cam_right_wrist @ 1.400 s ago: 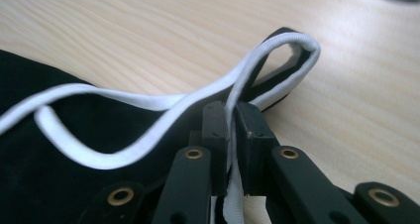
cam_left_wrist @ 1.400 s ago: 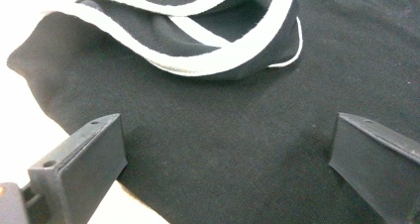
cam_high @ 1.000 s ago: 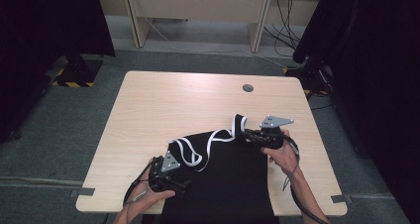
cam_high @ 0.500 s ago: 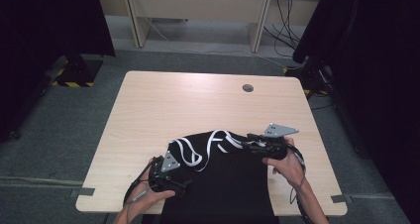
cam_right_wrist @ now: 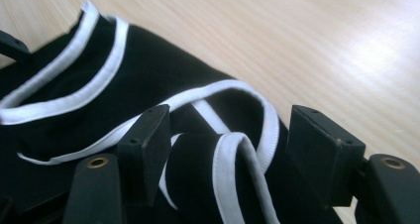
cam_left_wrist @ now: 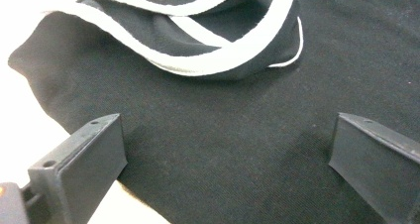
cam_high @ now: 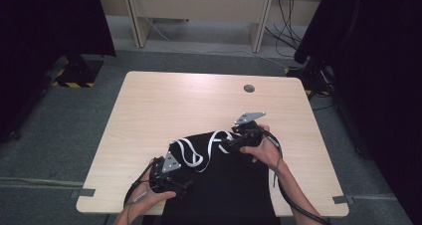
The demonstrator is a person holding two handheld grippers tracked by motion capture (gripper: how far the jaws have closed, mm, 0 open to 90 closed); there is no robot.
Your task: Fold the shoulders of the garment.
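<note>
black garment with white trim point(cam_high: 219, 185) spread at the 6 o'clock edge of the table point(cam_high: 164, 100). left gripper point(cam_high: 185, 186), at 7 o'clock, points toward 3 o'clock, jaws wide apart over flat cloth, gripping nothing. right gripper point(cam_high: 223, 146), forearm entering from 5 o'clock, points toward 9 o'clock, jaws parted astride a trim loop point(cam_right_wrist: 242, 149).

Pale wooden table point(cam_high: 164, 105) under seemingly white-trimmed black garment point(cam_high: 229, 185)
</note>
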